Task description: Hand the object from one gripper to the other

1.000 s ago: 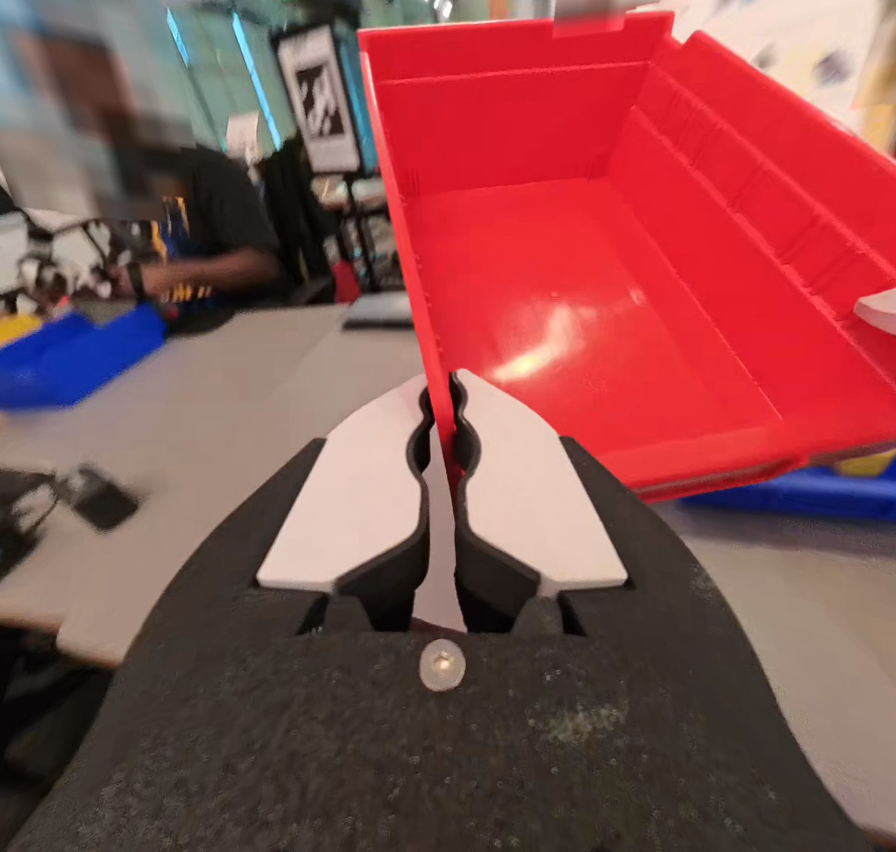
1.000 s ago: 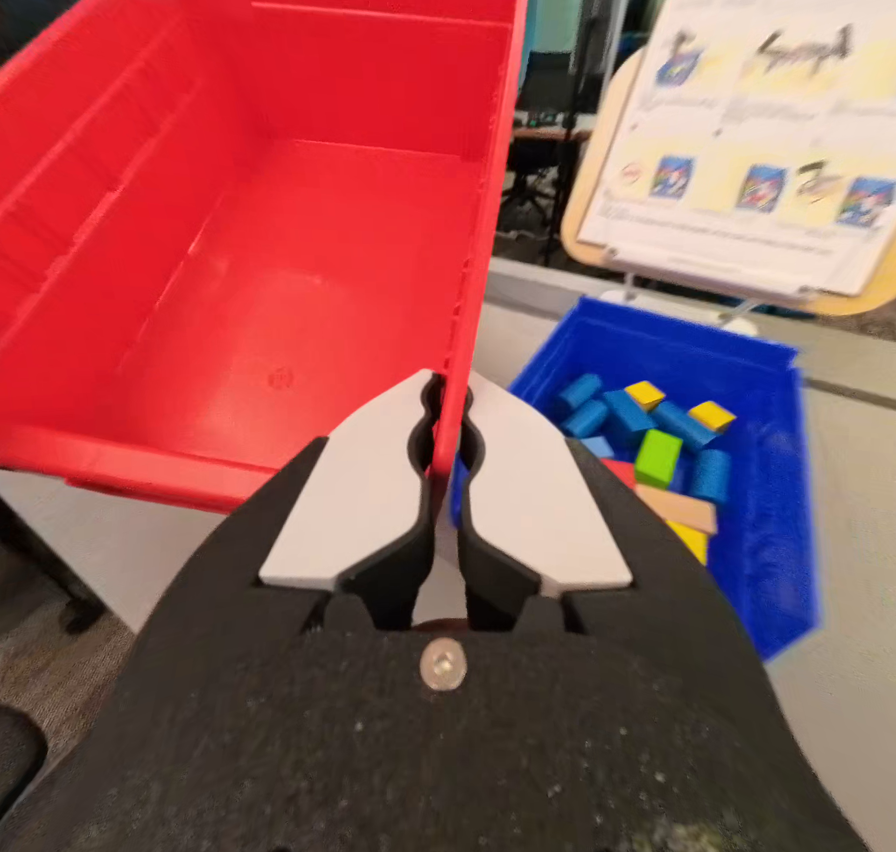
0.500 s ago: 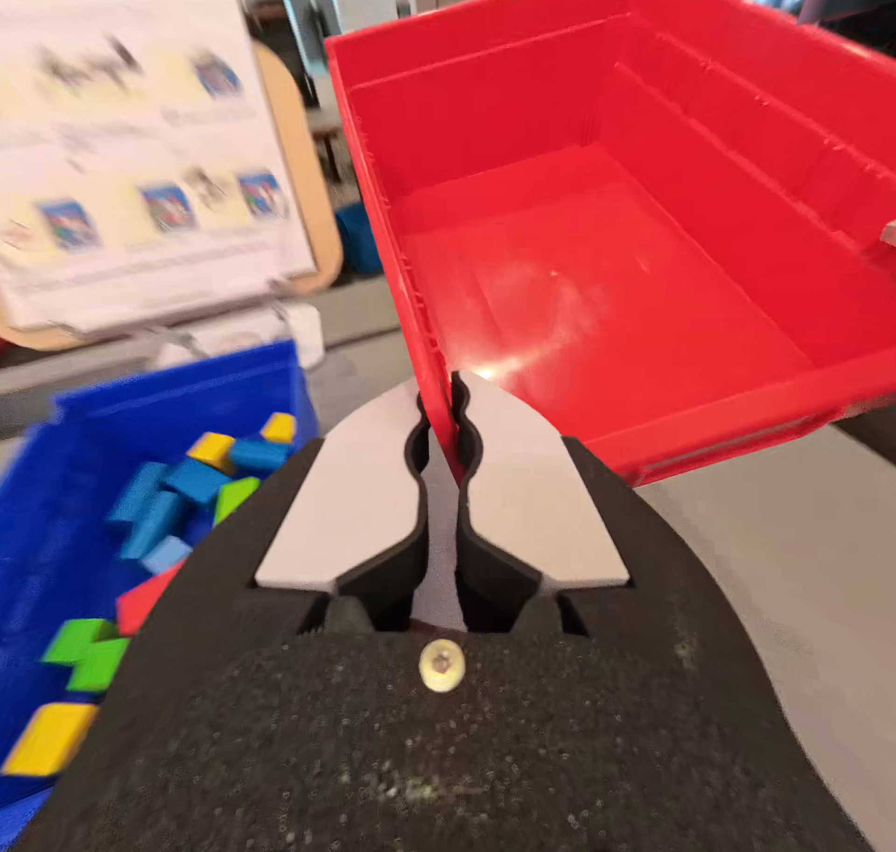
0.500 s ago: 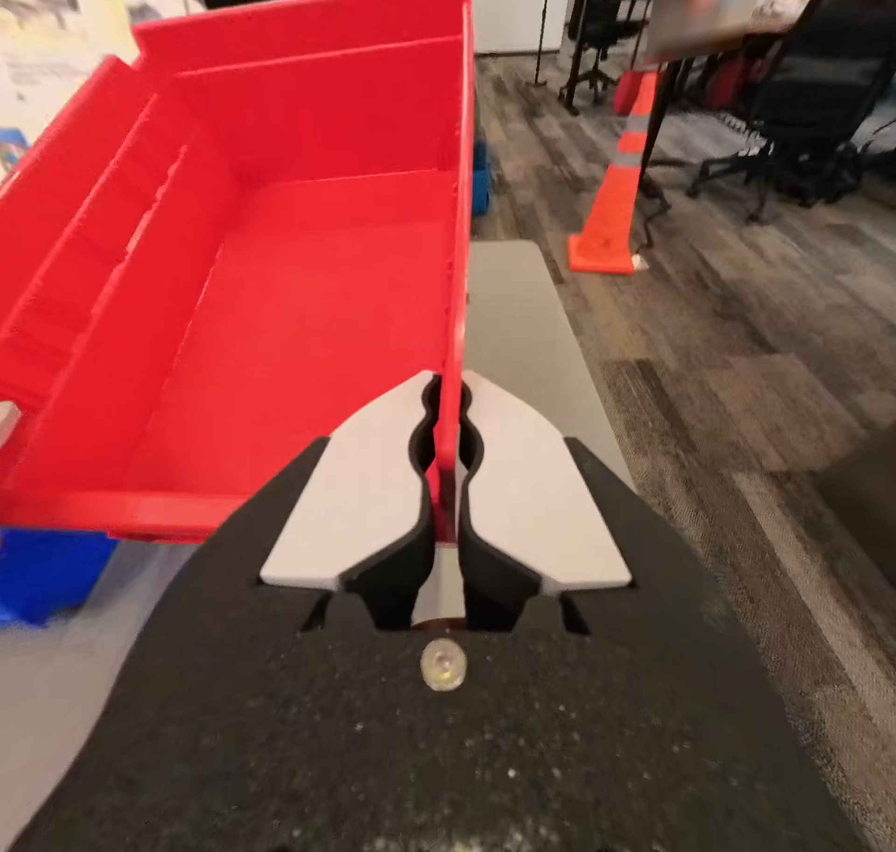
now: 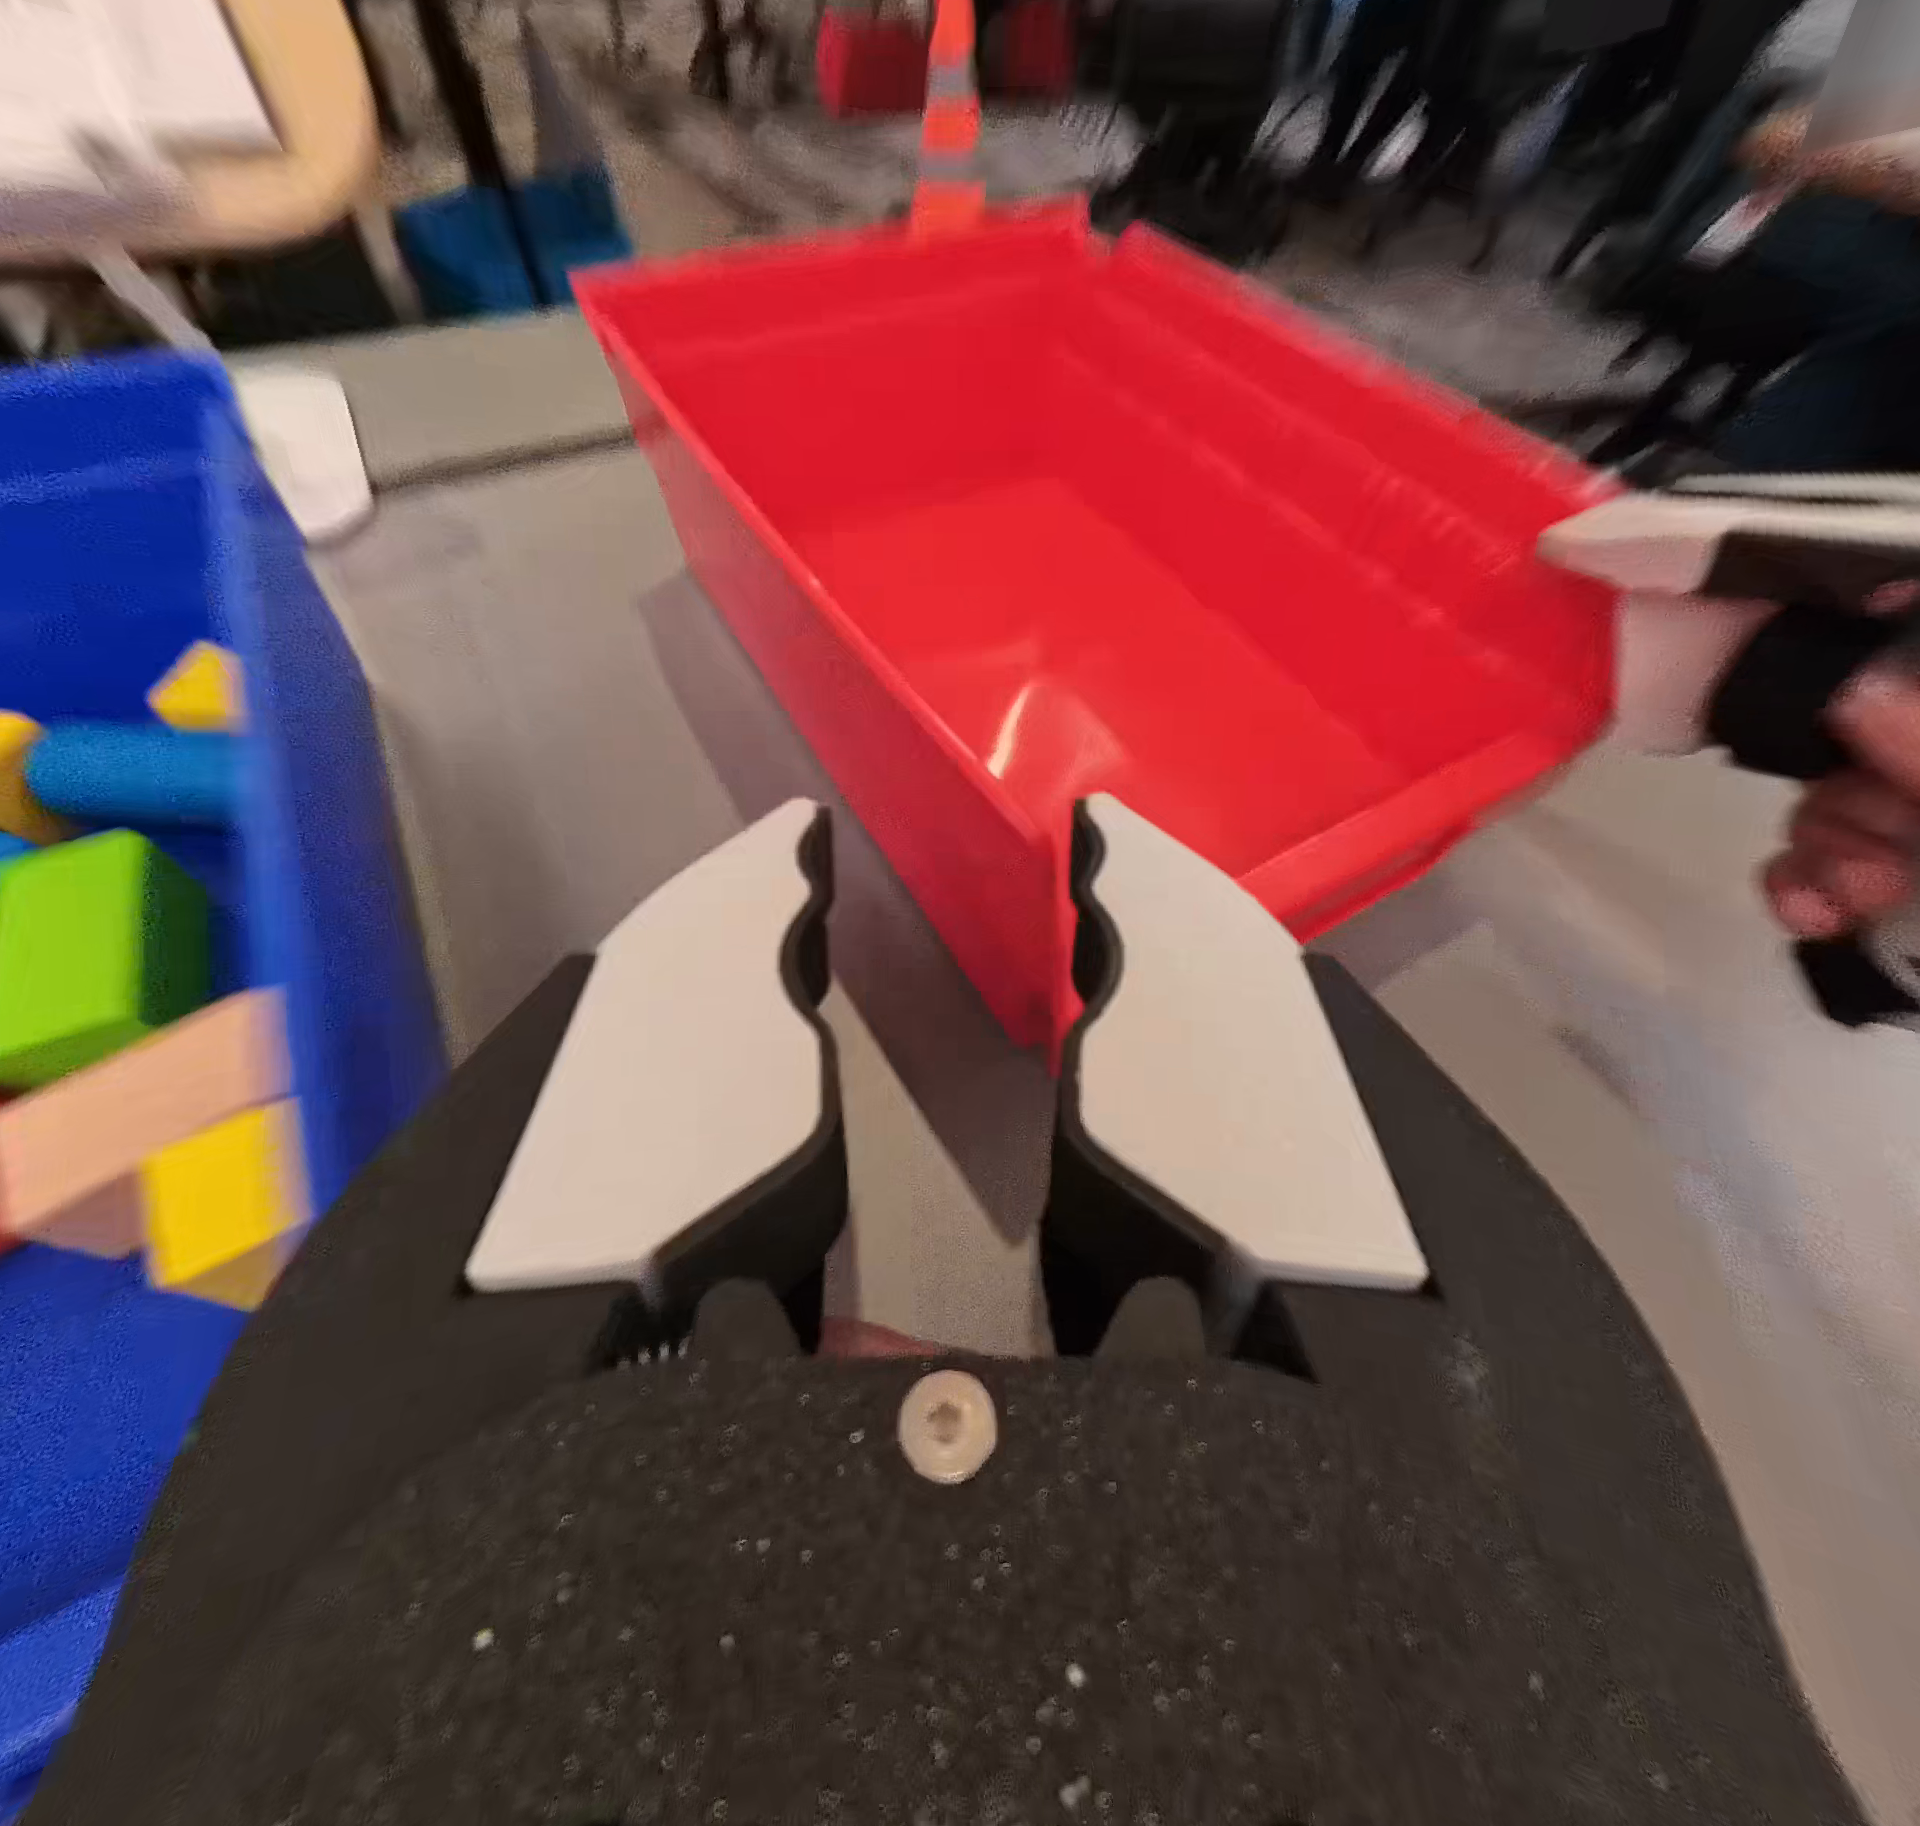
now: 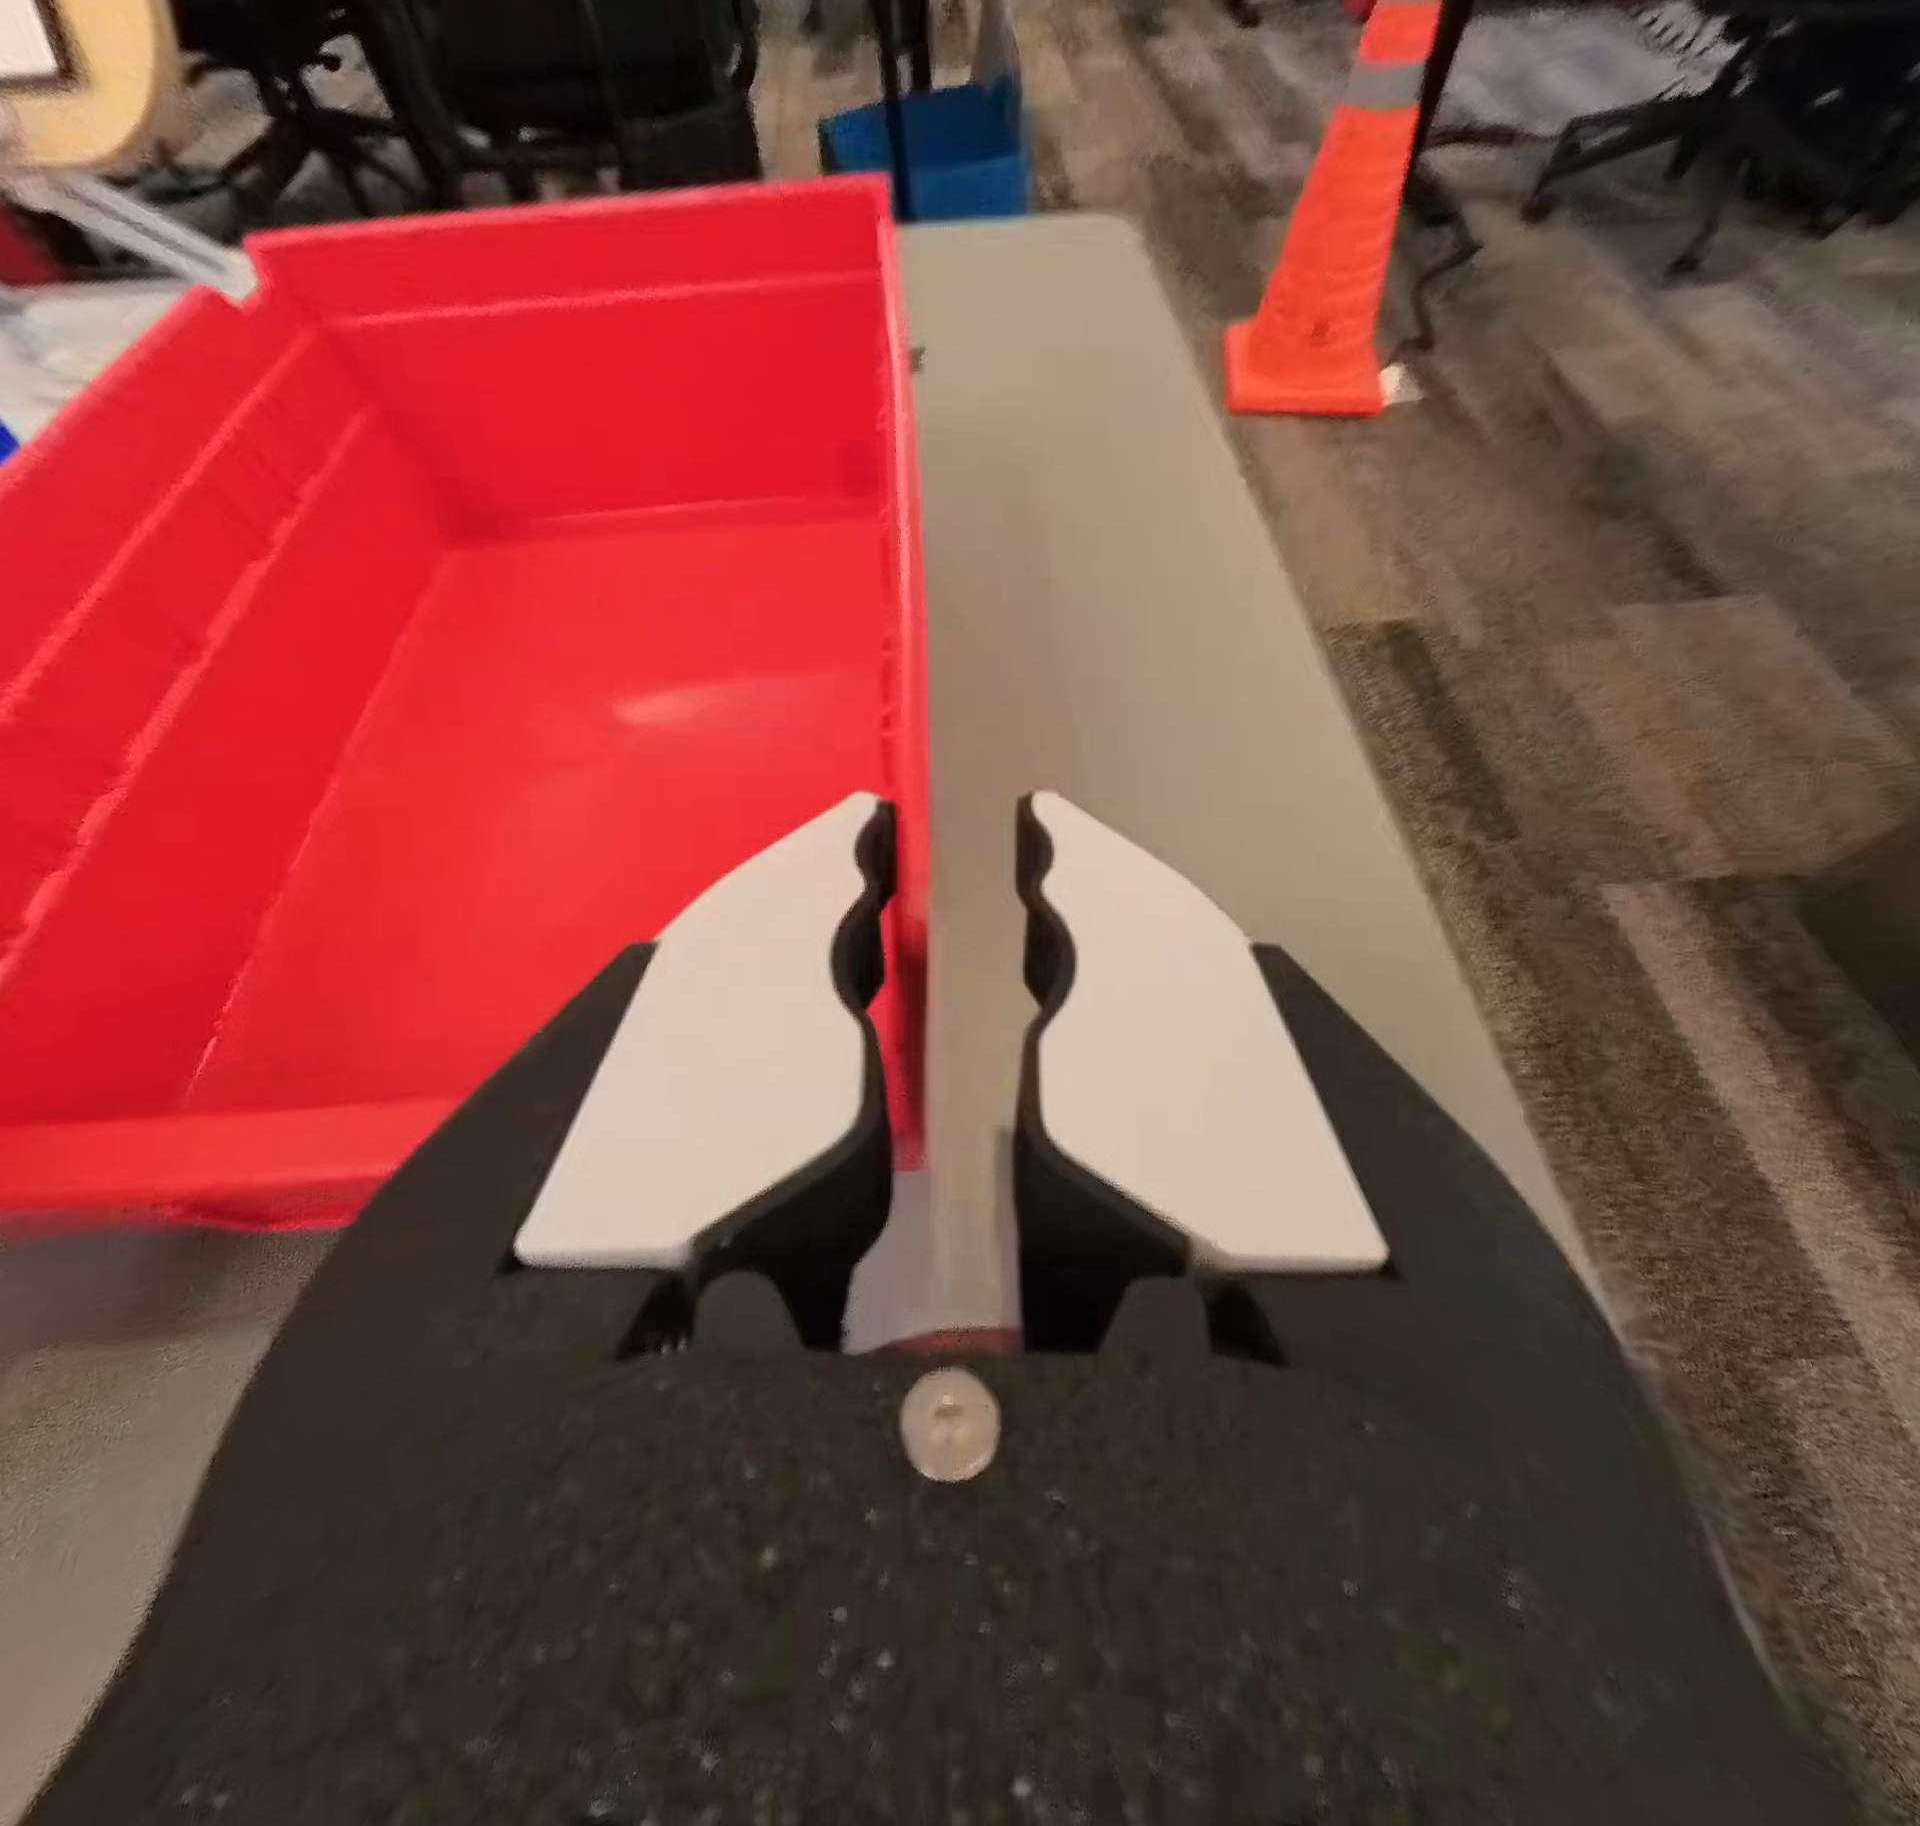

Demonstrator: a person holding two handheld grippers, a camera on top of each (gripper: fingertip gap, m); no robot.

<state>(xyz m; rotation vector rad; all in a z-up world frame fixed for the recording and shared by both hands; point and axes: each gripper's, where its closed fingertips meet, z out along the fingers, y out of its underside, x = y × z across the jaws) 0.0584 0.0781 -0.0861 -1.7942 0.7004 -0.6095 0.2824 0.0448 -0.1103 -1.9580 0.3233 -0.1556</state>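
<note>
An empty red bin seems to rest on the grey table. My left gripper is open. The bin's near left wall stands between its fingers, close to the right finger and not clamped. My right gripper is open too. The bin's right wall stands between its fingers, next to the left one. The bin's inside fills the left of the right wrist view. One of the right gripper's fingers, held by a hand, shows at the bin's far corner in the left wrist view.
A blue bin with several coloured blocks stands on the table left of the red bin. An orange cone stands on the floor beyond the table. The table's right edge drops to the floor. Chairs stand farther back.
Both grippers were shut on the red bin's side walls and held it up and tilted. Both have opened and the bin sits lower, on the table. The views swung round.
</note>
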